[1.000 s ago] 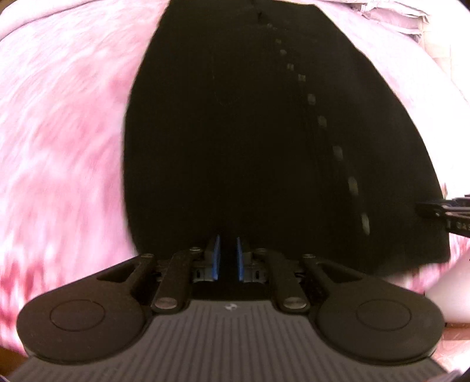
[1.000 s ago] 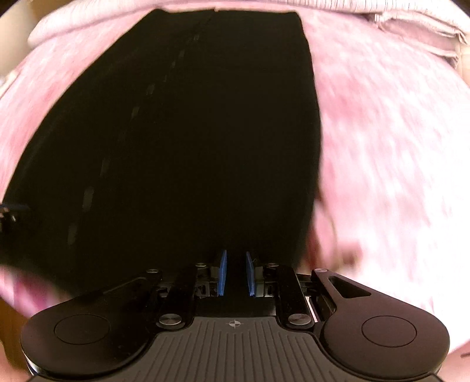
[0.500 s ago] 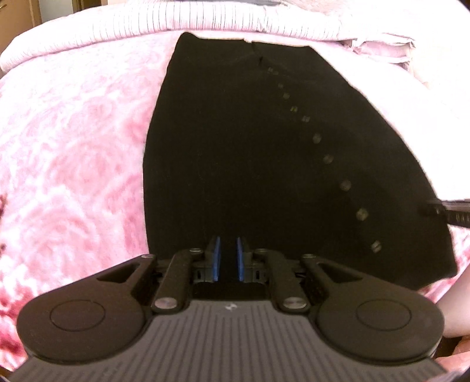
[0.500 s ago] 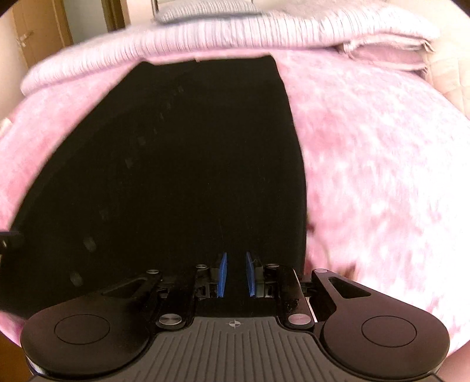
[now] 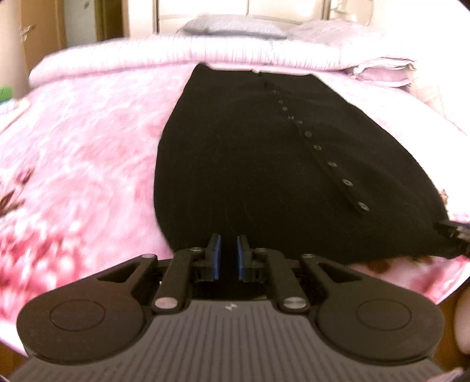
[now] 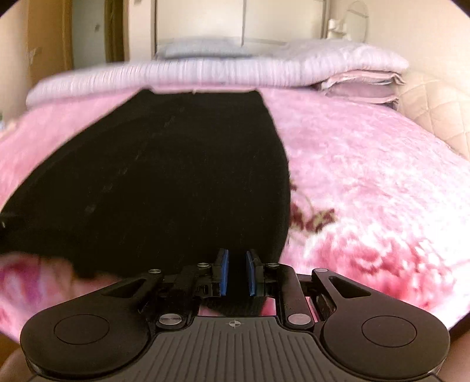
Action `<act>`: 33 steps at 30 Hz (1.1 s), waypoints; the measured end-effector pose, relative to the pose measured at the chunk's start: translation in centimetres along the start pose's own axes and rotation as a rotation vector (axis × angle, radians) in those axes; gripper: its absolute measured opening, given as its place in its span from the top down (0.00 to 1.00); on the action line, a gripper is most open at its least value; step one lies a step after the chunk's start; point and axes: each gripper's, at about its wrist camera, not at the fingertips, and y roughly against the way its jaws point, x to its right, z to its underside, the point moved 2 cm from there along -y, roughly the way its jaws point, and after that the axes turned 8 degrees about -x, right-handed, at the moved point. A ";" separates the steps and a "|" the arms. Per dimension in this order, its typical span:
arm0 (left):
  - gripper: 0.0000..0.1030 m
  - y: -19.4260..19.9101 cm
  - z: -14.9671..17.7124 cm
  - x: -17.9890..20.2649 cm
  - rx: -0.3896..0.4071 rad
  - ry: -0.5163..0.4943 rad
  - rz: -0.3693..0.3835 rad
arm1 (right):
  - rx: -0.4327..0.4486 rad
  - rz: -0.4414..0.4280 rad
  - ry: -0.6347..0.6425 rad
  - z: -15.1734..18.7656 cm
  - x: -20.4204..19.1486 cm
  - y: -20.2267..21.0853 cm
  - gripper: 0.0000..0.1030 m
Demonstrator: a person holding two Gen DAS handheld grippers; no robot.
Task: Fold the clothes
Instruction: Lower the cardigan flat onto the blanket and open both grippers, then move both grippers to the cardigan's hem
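A black buttoned garment (image 5: 264, 164) lies spread flat on a pink floral blanket (image 5: 73, 164), its button row running from far middle to near right. My left gripper (image 5: 226, 252) is shut on the garment's near hem at its left side. The right gripper's tip (image 5: 453, 232) shows at the garment's near right corner. In the right wrist view the same garment (image 6: 176, 182) fills the left half, and my right gripper (image 6: 236, 273) is shut on its near hem by the right edge.
A folded striped pale duvet (image 6: 205, 73) lies across the far end of the bed, with a grey pillow (image 5: 229, 25) behind and stacked pink bedding (image 6: 361, 88) at far right. A quilted headboard edge (image 6: 434, 108) is on the right. Wardrobe doors and a wooden door stand behind.
Both grippers have drawn back and tilted up while holding the hem. The garment now lies stretched out farther ahead, and the bed's far end and the room have come into view.
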 end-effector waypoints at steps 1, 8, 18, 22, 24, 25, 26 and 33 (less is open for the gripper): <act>0.93 0.4 0.2 0.9 -0.009 0.008 0.004 | -0.019 0.006 0.009 0.1 -0.4 0.6 0.84; 0.87 6.4 0.7 2.2 0.019 0.038 -0.041 | -0.027 -0.038 -0.112 -2.0 -0.8 4.0 0.83; 0.72 13.8 2.2 5.0 0.138 -0.006 -0.076 | 0.115 -0.023 -0.113 -0.8 -2.6 11.7 0.80; 0.72 15.9 2.9 5.5 0.162 -0.012 -0.084 | 0.146 -0.013 -0.117 -0.1 0.1 14.1 0.78; 0.71 16.6 3.3 5.6 0.168 -0.009 -0.089 | 0.155 -0.009 -0.119 -0.4 0.4 15.9 0.78; 0.71 16.9 3.4 5.6 0.170 -0.007 -0.092 | 0.158 -0.007 -0.119 -0.4 0.3 15.6 0.77; 0.70 17.1 3.6 5.6 0.168 -0.002 -0.096 | 0.157 -0.006 -0.121 -0.2 0.3 15.6 0.76; 0.67 17.4 4.3 5.2 0.136 0.039 -0.104 | 0.114 -0.065 -0.137 -0.6 -1.5 16.1 0.70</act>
